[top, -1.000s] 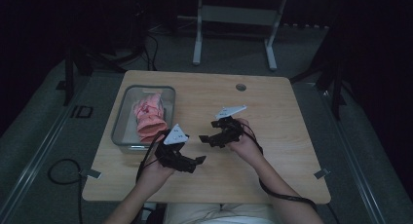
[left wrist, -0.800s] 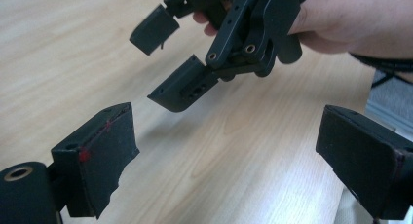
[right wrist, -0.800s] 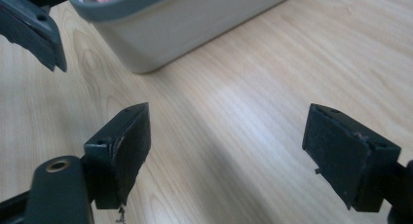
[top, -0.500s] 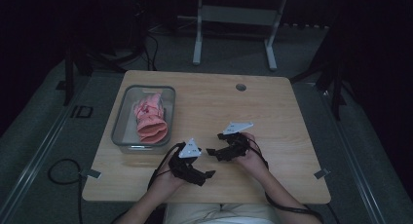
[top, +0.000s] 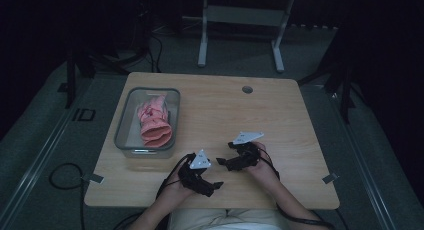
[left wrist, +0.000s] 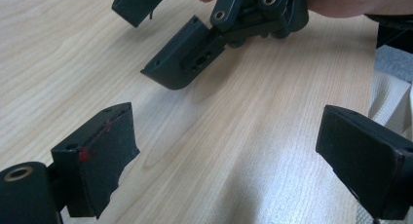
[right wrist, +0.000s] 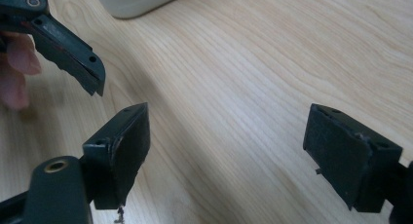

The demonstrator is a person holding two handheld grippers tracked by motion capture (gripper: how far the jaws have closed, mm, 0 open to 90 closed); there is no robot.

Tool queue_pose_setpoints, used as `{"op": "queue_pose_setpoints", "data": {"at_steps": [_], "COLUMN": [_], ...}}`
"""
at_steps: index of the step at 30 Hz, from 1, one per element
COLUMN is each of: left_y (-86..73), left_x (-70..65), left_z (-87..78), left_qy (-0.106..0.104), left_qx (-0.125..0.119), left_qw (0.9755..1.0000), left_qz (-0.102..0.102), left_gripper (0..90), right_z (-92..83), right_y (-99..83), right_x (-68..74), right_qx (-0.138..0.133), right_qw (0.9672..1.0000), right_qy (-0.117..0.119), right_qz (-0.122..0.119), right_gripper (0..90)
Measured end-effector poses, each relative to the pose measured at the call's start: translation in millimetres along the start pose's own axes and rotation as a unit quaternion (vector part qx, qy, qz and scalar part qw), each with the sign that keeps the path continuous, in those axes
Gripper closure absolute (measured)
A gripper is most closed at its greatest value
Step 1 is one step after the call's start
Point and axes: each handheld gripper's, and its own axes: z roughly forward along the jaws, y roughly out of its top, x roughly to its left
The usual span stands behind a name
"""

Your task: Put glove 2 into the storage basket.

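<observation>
Two grippers sit low over the near part of the wooden table point(top: 280, 120) in the high view. The left gripper point(top: 216, 186) and the right gripper point(top: 220, 162) are close together, and each one is empty. A clear bin point(top: 126, 130) stands well apart from them at the table's left side, with a pink cloth point(top: 154, 121) lying inside it. From the left gripper view, the left gripper point(left wrist: 226, 151) has its jaws spread wide over bare wood, and the right gripper point(left wrist: 156, 39) is just ahead, also spread. From the right gripper view, the right gripper point(right wrist: 226, 151) is wide open too, with one jaw of the left gripper at the top left and the bin's edge point(right wrist: 141, 0) far ahead.
</observation>
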Motion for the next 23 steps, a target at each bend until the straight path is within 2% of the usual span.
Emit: {"op": "queue_pose_setpoints", "data": {"at_steps": [12,18,23], "left_y": [-6.8,-7.4,-9.0], "left_x": [3.7,5.9,5.1], "left_z": [4.0,2.5,3.1], "left_qy": [0.007,0.011,0.013], "left_qx": [0.0,-0.006,-0.002], "left_qw": [0.9999,0.9998,0.9998], "left_qz": [-0.012,-0.017,-0.012], "left_gripper": [7.2,7.2,7.2], "right_z": [-0.4,0.0,1.2], "right_y": [-11.7,-17.2,-19.6], "right_x": [-2.0,-1.6,-1.2], "right_qx": [0.004,0.003,0.003], "right_qw": [0.9999,0.9999,0.9999], "right_qy": [0.003,-0.004,-0.009], "right_qz": [0.009,0.01,0.008], "right_gripper": [16.1,16.1,16.0]}}
